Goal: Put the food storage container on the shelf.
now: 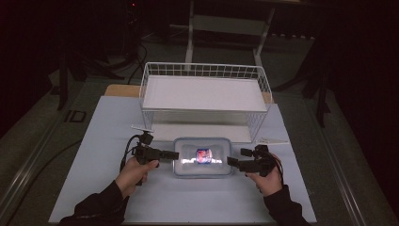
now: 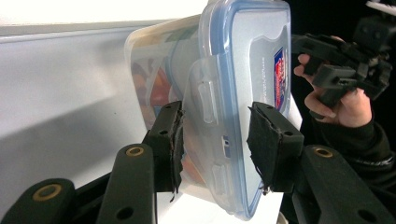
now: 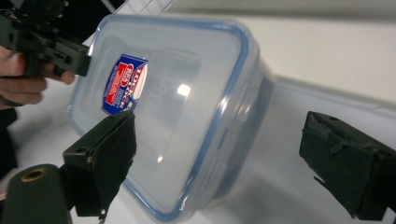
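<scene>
Clear plastic blue-rimmed lidded food container (image 1: pixel 203 157) sits on the white table (image 1: pixel 94 141) before the wire shelf (image 1: pixel 204 89); left gripper (image 2: pixel 215 135) straddles its latch unclamped, right gripper (image 3: pixel 224 154) spread wide, risking a sideways skid.

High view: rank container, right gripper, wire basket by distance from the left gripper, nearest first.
1. Container: just right of the left gripper, whose jaws reach its left end.
2. Right gripper: at the container's far, right end.
3. Wire basket: behind the container; its rear rim sits farthest back.
</scene>
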A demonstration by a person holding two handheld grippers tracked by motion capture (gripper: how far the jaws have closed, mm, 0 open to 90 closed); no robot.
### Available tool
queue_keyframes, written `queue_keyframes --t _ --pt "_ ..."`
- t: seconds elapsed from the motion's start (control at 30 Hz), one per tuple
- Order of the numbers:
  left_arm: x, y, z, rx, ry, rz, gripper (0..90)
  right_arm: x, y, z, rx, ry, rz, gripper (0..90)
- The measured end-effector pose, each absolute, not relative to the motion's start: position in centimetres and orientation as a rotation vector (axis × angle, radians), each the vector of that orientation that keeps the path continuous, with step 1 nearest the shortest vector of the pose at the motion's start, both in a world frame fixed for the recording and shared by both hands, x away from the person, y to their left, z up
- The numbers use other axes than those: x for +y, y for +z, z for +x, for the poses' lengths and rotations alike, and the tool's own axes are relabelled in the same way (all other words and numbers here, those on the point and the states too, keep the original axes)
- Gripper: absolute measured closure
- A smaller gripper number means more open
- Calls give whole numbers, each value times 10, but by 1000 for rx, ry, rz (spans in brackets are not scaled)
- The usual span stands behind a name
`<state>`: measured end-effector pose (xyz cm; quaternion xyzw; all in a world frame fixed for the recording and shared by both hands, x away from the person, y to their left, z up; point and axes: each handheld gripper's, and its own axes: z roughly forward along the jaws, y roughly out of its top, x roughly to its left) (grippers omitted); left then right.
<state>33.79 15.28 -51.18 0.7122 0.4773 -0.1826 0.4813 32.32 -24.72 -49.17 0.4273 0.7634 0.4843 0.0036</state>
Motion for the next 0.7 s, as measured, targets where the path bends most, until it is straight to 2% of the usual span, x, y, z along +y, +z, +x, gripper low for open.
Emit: queue_keyframes --t 0.03,0.13,0.23,0.27,0.3,0.33,0.5,0.7 --pt "152 -511 336 1157 -439 1742 568 -247 -496 329 2424 1564 1395 145" --pt "152 -511 335 1146 -440 1747 572 -247 -500 334 2444 1591 1440 162" --pt "152 -511 334 1144 -433 1747 572 -247 -505 339 2491 1634 1501 270" --pt "152 -511 334 1144 -433 1747 572 -247 -505 339 2491 1634 1501 270" --pt "152 -511 333 1143 -432 1747 572 -246 -505 338 2504 1619 1482 357" --pt "152 -511 333 1139 -430 1750 572 -246 -505 338 2517 1619 1480 386" --pt "151 -509 331 1130 -412 1762 572 -250 -505 338 2530 1619 1492 439" --pt "148 -506 327 1135 -380 1769 571 -252 -502 336 2536 1613 1503 460"
